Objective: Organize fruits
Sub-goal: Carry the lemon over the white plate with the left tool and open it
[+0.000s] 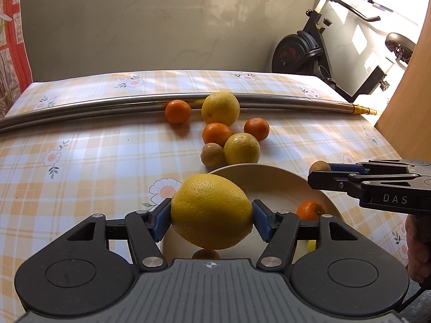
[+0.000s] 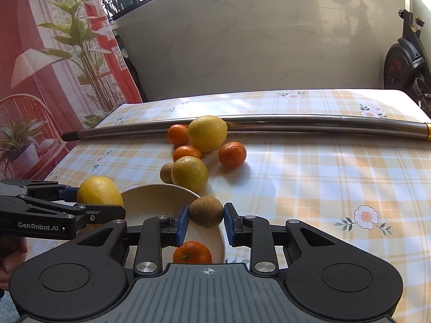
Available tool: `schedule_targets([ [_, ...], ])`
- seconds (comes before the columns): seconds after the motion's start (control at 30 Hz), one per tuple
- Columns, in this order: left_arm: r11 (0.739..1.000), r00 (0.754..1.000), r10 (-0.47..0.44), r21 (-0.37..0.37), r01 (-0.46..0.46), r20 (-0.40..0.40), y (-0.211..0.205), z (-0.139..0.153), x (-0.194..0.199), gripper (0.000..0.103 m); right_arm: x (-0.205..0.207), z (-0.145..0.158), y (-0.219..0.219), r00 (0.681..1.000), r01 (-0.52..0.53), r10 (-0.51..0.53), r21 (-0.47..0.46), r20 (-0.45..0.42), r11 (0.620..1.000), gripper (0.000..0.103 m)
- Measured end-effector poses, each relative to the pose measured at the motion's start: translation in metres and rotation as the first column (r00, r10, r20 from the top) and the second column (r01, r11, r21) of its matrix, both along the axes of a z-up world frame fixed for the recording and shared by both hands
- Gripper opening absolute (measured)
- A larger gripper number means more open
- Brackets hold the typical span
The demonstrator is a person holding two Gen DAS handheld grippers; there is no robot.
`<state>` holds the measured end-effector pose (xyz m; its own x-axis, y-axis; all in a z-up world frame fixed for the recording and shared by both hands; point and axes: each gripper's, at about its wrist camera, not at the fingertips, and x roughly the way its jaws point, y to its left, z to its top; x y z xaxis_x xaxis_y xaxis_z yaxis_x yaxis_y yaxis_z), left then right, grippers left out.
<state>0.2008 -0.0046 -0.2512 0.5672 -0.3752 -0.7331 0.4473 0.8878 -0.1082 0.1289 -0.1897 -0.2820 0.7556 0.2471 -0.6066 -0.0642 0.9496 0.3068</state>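
The counter (image 1: pixel 80 145), under a checked floral cloth, carries a long metal tube (image 1: pixel 107 105) lying crosswise at the back. In front of the tube sit loose fruit: two big yellow citrus (image 1: pixel 220 108), three small oranges (image 1: pixel 177 111) and a brown kiwi (image 1: pixel 212 155). Nearer stands a cream plate (image 1: pixel 269 180) with one small orange (image 1: pixel 309 210) on it.

The left gripper (image 1: pixel 211 212) has its jaws about half open and pressed on a large yellow citrus (image 1: pixel 211 211), long axis lying across from pad to pad, raised above the plate's near-left edge. The gripper tilts downward.

The right gripper (image 2: pixel 206 216) has its jaws drawn in tight on a small brown kiwi (image 2: pixel 206 211), held above the plate's right rim, tilted down. A hand (image 1: pixel 417 250) shows at its grip.
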Motion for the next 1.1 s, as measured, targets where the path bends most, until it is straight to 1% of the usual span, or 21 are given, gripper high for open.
schedule_targets([
  [0.17,0.999,1.000,-0.005,0.039,0.004,0.012,-0.0032,-0.0036,-0.0018,0.065,0.0010,-0.0041,0.0022,1.000,0.000,0.000,0.011,-0.011,1.000,0.026],
  [0.47,0.998,1.000,0.007,0.068,-0.009,0.026,-0.0077,-0.0040,-0.0012,0.065,0.0036,-0.0082,0.0072,1.000,-0.012,0.012,0.007,-0.023,1.000,0.026],
  [0.53,0.998,0.999,0.025,0.061,-0.026,0.027,-0.0073,-0.0032,-0.0016,0.065,0.0030,-0.0078,0.0076,1.000,-0.012,0.012,0.007,-0.022,1.000,0.026],
  [0.67,0.998,0.998,0.052,0.020,-0.052,0.020,-0.0043,-0.0009,-0.0014,0.065,0.0036,-0.0079,0.0078,1.000,-0.012,0.012,0.000,-0.022,1.000,0.026],
  [0.97,0.997,0.997,0.071,0.010,-0.071,0.016,-0.0017,-0.0015,-0.0043,0.065,0.0045,-0.0092,0.0067,1.000,-0.009,0.009,0.000,-0.025,1.000,0.026],
  [1.1,0.997,0.997,0.072,0.015,-0.073,0.024,0.0001,-0.0013,-0.0073,0.065,0.0043,-0.0094,0.0064,1.000,-0.011,0.011,-0.002,-0.027,1.000,0.030],
])
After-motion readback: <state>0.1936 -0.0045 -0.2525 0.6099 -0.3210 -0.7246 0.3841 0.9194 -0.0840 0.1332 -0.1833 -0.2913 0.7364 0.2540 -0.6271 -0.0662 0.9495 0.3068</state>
